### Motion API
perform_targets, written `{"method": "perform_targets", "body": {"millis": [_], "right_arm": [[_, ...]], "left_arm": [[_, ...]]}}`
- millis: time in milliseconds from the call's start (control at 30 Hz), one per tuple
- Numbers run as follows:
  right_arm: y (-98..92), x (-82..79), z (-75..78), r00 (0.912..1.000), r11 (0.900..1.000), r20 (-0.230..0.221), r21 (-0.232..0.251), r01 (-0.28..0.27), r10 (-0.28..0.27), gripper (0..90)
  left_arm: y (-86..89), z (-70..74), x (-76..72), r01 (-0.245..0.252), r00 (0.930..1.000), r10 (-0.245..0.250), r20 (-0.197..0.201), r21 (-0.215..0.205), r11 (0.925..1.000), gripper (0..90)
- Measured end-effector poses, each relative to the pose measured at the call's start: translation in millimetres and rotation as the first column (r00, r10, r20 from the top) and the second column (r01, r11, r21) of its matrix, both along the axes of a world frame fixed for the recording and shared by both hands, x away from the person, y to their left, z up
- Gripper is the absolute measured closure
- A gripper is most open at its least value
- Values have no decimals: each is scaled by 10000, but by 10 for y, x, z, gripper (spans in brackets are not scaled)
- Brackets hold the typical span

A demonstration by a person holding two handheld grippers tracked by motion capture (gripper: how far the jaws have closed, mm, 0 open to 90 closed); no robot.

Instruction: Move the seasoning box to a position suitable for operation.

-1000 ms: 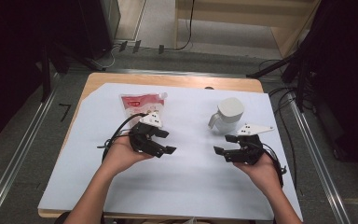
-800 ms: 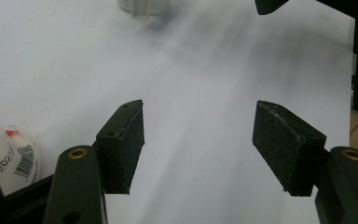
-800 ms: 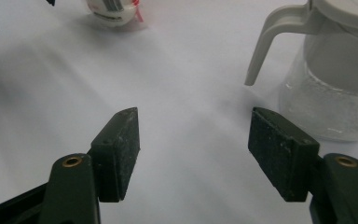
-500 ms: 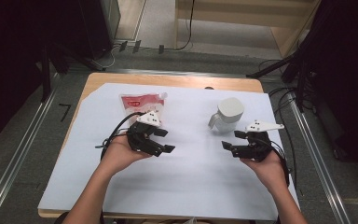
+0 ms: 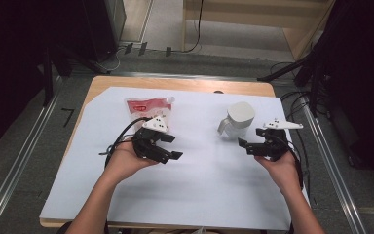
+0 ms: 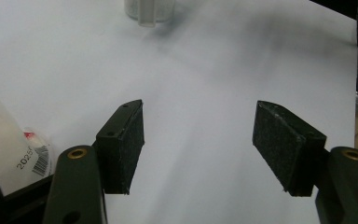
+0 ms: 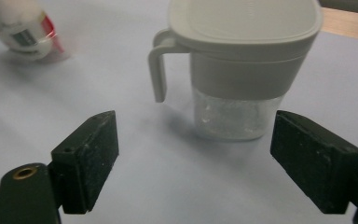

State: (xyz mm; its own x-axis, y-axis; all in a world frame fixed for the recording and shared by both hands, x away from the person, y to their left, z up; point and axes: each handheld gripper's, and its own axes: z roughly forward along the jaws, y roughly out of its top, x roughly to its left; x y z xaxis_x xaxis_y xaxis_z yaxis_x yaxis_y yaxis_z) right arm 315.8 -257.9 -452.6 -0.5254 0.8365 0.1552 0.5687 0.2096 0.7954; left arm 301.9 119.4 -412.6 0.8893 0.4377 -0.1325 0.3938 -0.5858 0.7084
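The white pouch (image 6: 9, 140) carries a barcode with the printed digits "2025" beside it, cut off at the edge of the left gripper view. In the high view, the red label on the pouch (image 5: 146, 108) is too small to read. The barcode in the right gripper view is blurred.

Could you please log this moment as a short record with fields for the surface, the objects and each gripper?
surface: white sheet on a wooden table
pitcher: upright, grey lid, handle toward the pouch
pouch: red and white, lying flat
left gripper: open, holding nothing, beside the pouch
right gripper: jaws just opened wider, nothing between them, short of the pitcher
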Motion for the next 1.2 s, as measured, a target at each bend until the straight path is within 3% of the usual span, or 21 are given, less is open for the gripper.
{"method": "perform_targets", "body": {"millis": [100,300,467,600,667,1033,1200], "right_arm": [[-17,93,-27,9988,9989,130,68,471,-472,137],[-17,188,-69,9970,9970,-19,-120,769,-770,134],[-16,270,-93,9961,9958,-76,-228,882,-884,134],[-26,379,-135,9964,9964,-24,73,846,-846,134],[4,409,-145,9961,9960,-38,-77,885,-885,133],[156,557,-241,9937,9937,558,-507,996,-968,134],[205,616,-302,9920,9937,713,-338,1072,-1046,134]], "left_arm": [[-1,-9,1,-20,10000,20,-3,26,10000,348],[4,-26,3,-42,10000,43,-51,116,9999,349],[4,-27,-12,-43,10000,43,12,87,10000,349],[5,-29,-30,-75,10000,74,42,124,9999,349],[9,-29,-34,-110,9999,110,32,131,9999,348],[50,-57,-53,-248,9997,247,47,226,9994,338],[61,-58,-66,-302,9995,302,38,225,9993,339]]}}
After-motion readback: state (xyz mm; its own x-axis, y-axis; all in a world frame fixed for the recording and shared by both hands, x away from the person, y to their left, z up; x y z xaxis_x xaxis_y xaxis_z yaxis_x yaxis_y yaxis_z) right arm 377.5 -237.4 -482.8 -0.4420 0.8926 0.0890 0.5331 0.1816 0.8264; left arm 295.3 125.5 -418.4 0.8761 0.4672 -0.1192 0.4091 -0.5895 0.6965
